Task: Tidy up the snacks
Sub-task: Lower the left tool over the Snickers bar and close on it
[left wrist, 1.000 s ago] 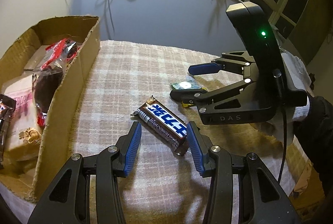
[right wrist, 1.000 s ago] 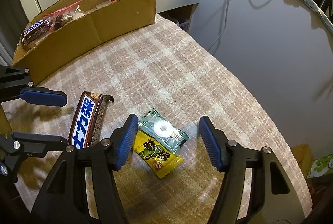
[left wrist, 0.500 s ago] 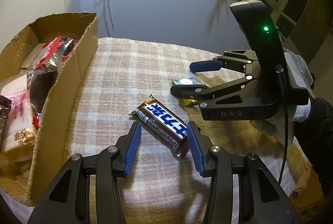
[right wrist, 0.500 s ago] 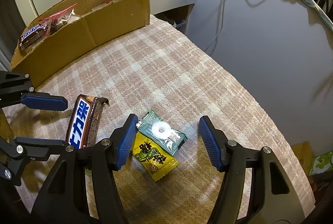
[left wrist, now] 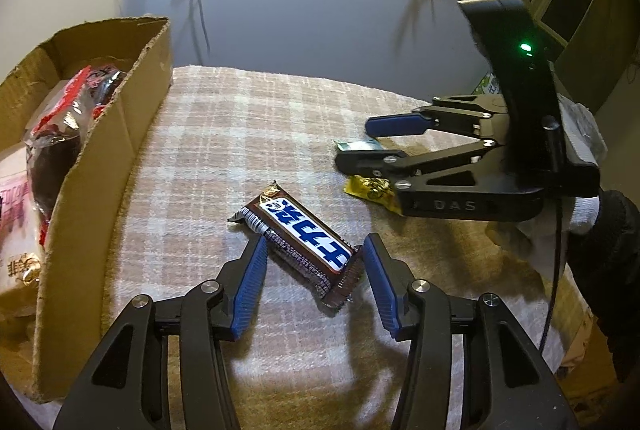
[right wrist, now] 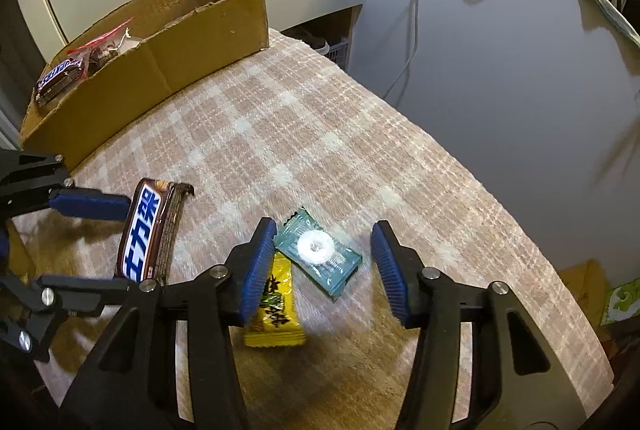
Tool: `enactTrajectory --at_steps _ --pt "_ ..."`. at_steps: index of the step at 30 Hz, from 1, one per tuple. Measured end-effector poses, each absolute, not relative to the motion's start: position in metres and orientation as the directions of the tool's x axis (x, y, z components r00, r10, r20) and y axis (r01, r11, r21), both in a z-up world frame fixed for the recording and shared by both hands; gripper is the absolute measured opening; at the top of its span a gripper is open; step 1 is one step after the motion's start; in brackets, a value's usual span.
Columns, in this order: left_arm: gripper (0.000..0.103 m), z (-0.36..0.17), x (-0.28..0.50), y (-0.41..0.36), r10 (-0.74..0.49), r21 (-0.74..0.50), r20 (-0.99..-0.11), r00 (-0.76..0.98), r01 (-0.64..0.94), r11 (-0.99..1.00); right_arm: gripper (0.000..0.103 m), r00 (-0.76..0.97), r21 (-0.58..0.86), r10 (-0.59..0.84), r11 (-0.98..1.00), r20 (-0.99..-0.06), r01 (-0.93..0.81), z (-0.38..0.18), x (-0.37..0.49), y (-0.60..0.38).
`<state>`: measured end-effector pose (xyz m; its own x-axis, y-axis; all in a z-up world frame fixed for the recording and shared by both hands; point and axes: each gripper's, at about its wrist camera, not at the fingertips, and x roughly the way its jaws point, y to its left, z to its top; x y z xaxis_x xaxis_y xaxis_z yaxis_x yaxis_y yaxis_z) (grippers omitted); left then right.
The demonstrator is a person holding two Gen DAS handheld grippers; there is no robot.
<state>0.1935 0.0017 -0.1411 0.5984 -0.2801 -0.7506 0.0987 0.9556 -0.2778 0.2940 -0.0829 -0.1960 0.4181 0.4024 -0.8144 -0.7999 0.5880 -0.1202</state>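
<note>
Yellow snack packet (right wrist: 276, 314) lies half hidden under right gripper (right wrist: 324, 262).

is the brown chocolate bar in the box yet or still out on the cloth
Out. The chocolate bar lies flat on the checked cloth, beside the cardboard box, between the left gripper's opening jaws.

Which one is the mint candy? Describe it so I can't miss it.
On the checked cloth, look between the right gripper's closing fingers. The mint candy lies there in a clear teal wrapper, overlapping a yellow packet; only it shows a white ring.
</note>
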Motion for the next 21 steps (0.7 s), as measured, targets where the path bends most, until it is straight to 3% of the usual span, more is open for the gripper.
enactTrajectory --at_steps 9,20,21 --pt "0.052 -0.146 0.205 0.003 -0.27 -0.28 -0.761 0.59 0.075 0.957 0.052 0.427 -0.135 0.394 0.587 -0.814 -0.798 -0.196 0.289 -0.079" --pt "0.052 -0.149 0.223 -0.022 -0.158 -0.125 -0.779 0.606 0.097 0.987 0.044 0.42 -0.122 0.395 0.594 -0.817 -0.795 -0.195 0.284 -0.097" --pt "0.048 -0.149 0.223 -0.024 -0.148 -0.111 -0.779 0.609 0.098 0.989 0.044 0.421 -0.122 0.396 0.595 -0.816 -0.795 -0.195 0.283 -0.098"
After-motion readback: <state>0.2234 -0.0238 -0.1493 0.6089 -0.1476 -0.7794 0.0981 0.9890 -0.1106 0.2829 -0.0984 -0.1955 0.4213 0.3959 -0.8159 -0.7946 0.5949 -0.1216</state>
